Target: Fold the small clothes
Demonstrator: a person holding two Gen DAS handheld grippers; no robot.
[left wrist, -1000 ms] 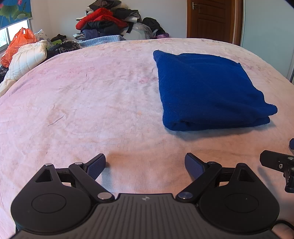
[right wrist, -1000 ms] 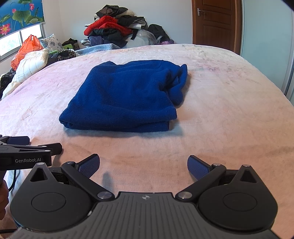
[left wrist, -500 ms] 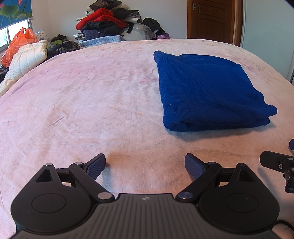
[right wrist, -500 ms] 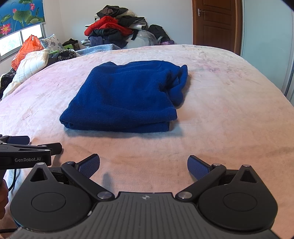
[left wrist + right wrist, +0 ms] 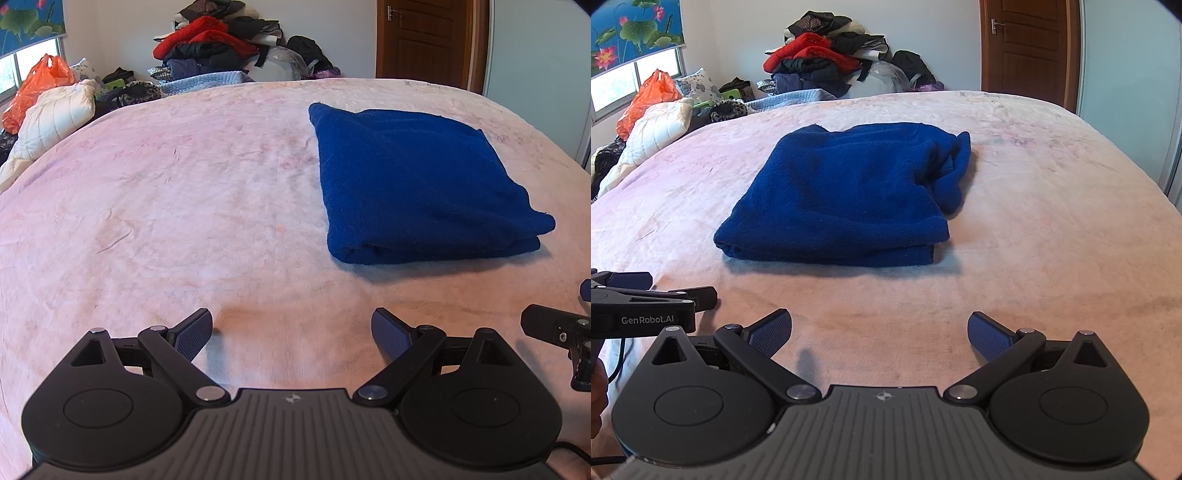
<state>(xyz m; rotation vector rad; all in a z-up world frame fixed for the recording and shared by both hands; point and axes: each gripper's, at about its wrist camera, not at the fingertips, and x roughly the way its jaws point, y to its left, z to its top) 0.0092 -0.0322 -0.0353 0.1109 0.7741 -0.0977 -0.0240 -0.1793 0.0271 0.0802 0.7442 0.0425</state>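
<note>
A dark blue fleece garment lies folded into a thick rectangle on the pink bed. In the right wrist view the same garment sits centre, with a bunched sleeve or edge at its far right corner. My left gripper is open and empty, low over the bed, near and left of the garment's front edge. My right gripper is open too, holding nothing, a short way in front of the garment. Each gripper shows at the edge of the other's view.
A heap of clothes is piled against the far wall. A white quilted pillow and an orange bag lie at the bed's left side. A brown door stands at the back right.
Almost nothing differs; the views shift only very slightly. Both grippers stay open and the garment lies as before.
</note>
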